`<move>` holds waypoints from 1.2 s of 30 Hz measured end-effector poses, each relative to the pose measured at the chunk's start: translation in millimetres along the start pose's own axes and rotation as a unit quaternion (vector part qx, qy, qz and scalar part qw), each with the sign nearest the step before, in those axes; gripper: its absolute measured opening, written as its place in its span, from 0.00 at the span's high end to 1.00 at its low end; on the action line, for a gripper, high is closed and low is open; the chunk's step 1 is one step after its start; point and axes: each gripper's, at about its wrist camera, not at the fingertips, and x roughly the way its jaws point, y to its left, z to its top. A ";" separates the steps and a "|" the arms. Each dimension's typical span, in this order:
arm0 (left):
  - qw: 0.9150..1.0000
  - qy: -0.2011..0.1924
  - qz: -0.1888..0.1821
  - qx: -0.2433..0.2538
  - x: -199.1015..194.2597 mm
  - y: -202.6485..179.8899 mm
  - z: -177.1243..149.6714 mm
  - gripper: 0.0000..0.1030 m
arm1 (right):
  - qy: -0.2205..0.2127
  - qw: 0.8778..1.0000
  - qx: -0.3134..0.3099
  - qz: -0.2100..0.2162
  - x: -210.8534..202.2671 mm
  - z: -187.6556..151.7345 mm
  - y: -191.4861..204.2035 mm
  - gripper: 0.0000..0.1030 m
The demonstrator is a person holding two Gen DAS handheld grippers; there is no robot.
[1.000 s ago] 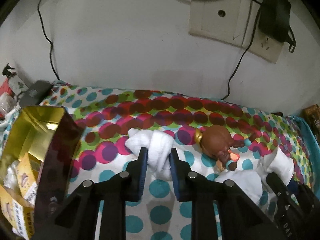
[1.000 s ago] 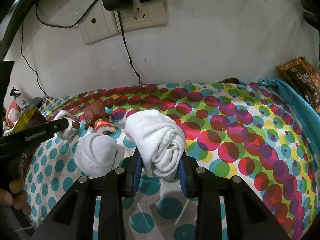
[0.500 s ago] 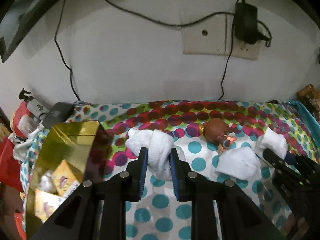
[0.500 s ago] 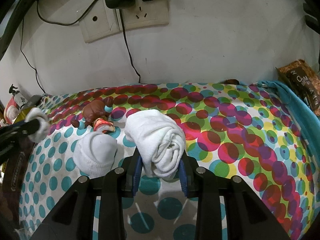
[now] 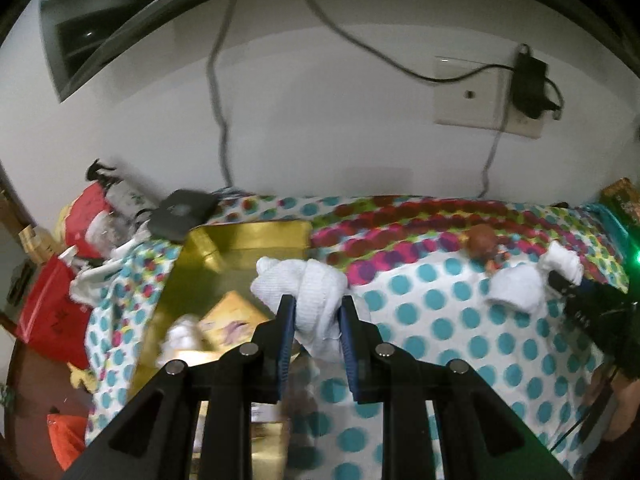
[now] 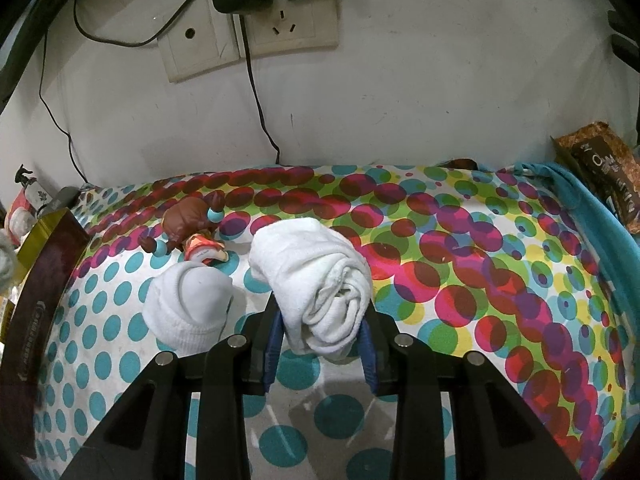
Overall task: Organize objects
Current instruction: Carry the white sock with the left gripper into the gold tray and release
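Up in the left wrist view, the left gripper [image 5: 316,320] pinched a rolled white sock [image 5: 304,292] between its blue pads [image 5: 286,336], carried in the air over the near right rim of the open gold tin [image 5: 248,236]. Inside the tin lay a yellow carton [image 5: 230,318] and something white, blurred. Left of the tin the spotted cloth [image 5: 440,320] ended in clutter: a red bag [image 5: 52,312] and a black box [image 5: 182,214] against the wall. To the right the cloth lay open as far as a brown doll [image 5: 482,242], a second sock bundle [image 5: 516,290] and, at the frame edge, the right gripper [image 5: 560,280] with a third roll.

From the right wrist view, the right gripper [image 6: 320,332] pressed its pads on the lower end of a large rolled sock [image 6: 316,292], which rested on the spotted cloth [image 6: 480,280]. Just left of it sat the smaller sock bundle [image 6: 186,304], almost touching the fallen doll [image 6: 192,224] behind it. The tin's dark side [image 6: 48,280] stood at the left edge. Rightward the cloth was bare up to a teal fabric border [image 6: 580,200] and a brown snack packet [image 6: 604,172]. The wall, with sockets [image 6: 292,20] and cables, closed off the back.
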 end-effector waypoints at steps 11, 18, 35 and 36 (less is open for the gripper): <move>0.999 0.011 0.001 -0.036 -1.1 71.2 -13.3 0.79 | 0.002 1.000 -0.007 -0.010 0.3 -0.3 2.7 0.69; 0.996 0.039 -0.024 -0.071 23.4 93.0 -17.8 0.78 | 0.004 1.000 -0.011 -0.015 0.9 0.5 5.2 0.67; 0.997 0.011 -0.010 -0.072 15.4 96.8 -27.0 0.46 | 0.008 1.000 -0.018 -0.023 2.2 2.6 6.9 0.66; 0.998 0.006 -0.008 -0.068 11.5 95.5 -29.1 0.46 | 0.009 1.000 -0.018 -0.023 2.2 2.8 7.1 0.66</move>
